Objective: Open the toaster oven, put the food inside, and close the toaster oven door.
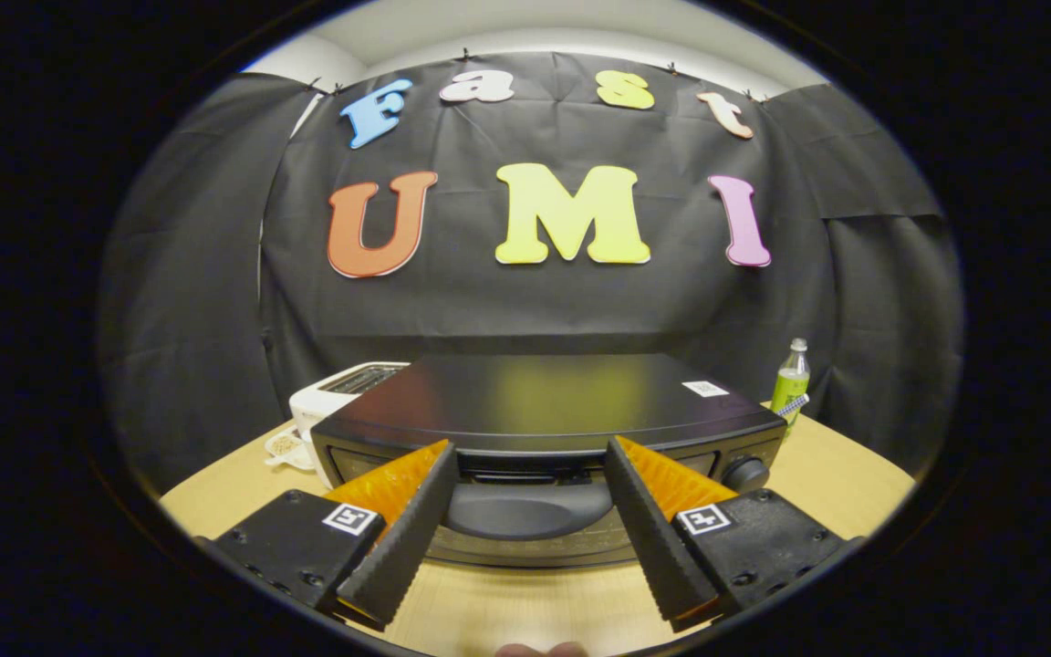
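The jaws stood wide apart, gripping nothing, with the oven's door handle just ahead between them. The toaster oven sat closed on the worktop, near and centred. Its door looked stiff and hinged, the smooth handle perhaps slippery; best taken across its middle. A white toaster stood far left, a green bottle far right.

The toaster oven is looking black and shiny, with a black handle and a small white sticker on top. The table is showing light tan wood. A white toaster is sitting beside the oven. The bottle is glowing green with a white cap.
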`<action>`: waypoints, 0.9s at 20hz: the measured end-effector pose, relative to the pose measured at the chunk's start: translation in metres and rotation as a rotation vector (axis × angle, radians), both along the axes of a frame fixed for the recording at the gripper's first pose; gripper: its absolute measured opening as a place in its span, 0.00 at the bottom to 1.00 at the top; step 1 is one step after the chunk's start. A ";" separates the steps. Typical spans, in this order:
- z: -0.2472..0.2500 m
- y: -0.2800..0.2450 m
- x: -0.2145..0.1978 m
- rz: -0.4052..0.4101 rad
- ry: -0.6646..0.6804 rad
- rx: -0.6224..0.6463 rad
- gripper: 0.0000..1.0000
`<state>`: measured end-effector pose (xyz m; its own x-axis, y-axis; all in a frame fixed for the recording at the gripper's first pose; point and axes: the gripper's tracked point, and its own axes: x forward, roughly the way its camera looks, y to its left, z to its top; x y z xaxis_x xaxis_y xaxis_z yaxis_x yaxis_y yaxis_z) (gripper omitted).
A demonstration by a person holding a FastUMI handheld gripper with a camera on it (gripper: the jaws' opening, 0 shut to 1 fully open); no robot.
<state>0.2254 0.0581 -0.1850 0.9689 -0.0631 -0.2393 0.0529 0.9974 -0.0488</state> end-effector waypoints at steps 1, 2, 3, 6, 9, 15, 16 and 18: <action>0.001 0.000 -0.003 0.002 0.004 -0.002 1.00; 0.001 0.000 -0.006 0.001 0.004 -0.001 1.00; 0.001 0.002 -0.010 0.004 0.007 -0.015 1.00; -0.003 0.002 -0.028 0.008 -0.001 -0.018 1.00; -0.010 0.002 -0.049 0.024 -0.002 -0.007 1.00; -0.038 0.001 -0.096 0.031 0.041 -0.024 1.00; -0.046 0.001 -0.106 0.038 0.058 -0.020 1.00; -0.059 0.000 -0.119 0.052 0.090 -0.007 1.00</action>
